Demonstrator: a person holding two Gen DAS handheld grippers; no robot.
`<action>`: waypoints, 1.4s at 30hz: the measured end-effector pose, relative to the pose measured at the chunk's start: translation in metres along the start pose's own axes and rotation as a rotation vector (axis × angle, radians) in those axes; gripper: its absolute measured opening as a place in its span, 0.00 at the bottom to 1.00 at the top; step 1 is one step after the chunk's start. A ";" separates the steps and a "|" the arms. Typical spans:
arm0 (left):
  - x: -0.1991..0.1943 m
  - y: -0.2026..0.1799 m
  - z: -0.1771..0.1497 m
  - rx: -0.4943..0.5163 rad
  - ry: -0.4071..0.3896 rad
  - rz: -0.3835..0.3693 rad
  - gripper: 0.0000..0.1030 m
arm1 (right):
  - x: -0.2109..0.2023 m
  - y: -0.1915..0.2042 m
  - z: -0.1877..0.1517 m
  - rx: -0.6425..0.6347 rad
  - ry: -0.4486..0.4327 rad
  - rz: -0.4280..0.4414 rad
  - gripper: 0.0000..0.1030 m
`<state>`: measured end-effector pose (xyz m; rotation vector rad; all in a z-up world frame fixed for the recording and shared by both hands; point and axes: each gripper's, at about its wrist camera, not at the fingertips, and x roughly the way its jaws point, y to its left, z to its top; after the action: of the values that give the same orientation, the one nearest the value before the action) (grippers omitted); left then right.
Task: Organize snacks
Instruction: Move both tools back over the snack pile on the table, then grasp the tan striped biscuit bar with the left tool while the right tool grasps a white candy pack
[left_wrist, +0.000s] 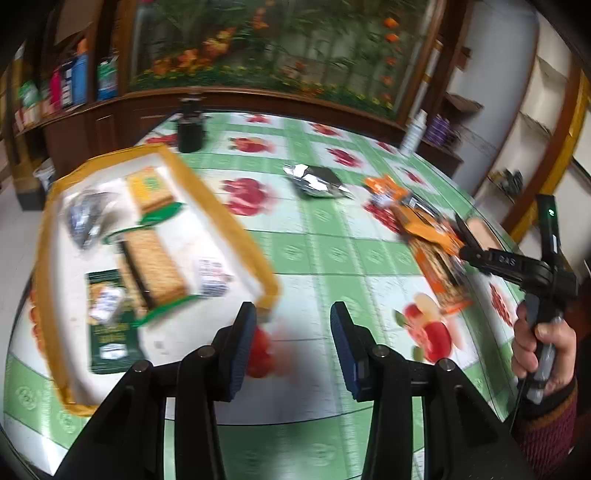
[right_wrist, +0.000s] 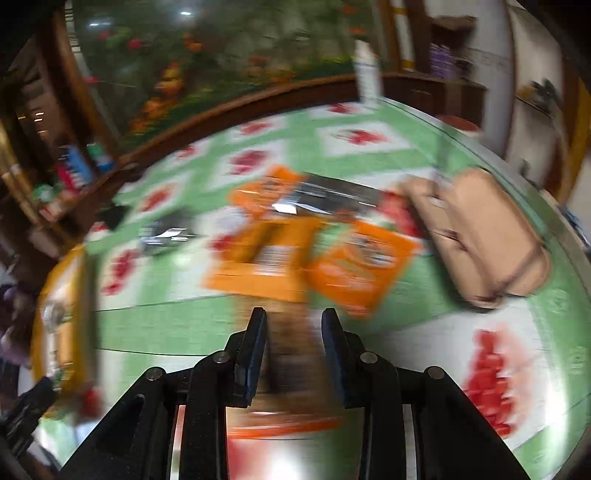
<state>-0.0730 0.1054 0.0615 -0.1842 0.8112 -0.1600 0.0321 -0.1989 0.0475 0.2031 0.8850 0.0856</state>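
Several cracker packs already lie in the yellow-rimmed tray, while orange snack packets and a foil pouch wait right of it, beyond the empty, parted left gripper and right gripper.

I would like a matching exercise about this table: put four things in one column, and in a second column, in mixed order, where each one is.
Things:
1. green cracker packet
2. silver foil packet
3. orange packets
4. black container

Places:
A. far edge of the table, near the cabinet
B. inside the yellow-rimmed tray
C. alone on the middle of the tablecloth
D. ahead of the right gripper, beside the tan box

Pairs: 1-B, 2-C, 3-D, 4-A
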 end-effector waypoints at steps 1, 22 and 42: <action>0.003 -0.006 -0.001 0.012 0.006 -0.006 0.39 | 0.002 -0.011 -0.002 0.014 0.012 0.011 0.32; 0.033 -0.041 0.003 0.029 0.097 -0.116 0.50 | 0.026 0.028 -0.032 -0.223 0.066 0.140 0.14; 0.147 -0.124 0.050 0.381 0.232 -0.105 0.83 | 0.022 -0.012 -0.022 -0.045 0.050 0.196 0.14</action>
<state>0.0541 -0.0408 0.0196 0.1544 0.9854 -0.4360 0.0287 -0.2036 0.0143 0.2462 0.9109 0.2933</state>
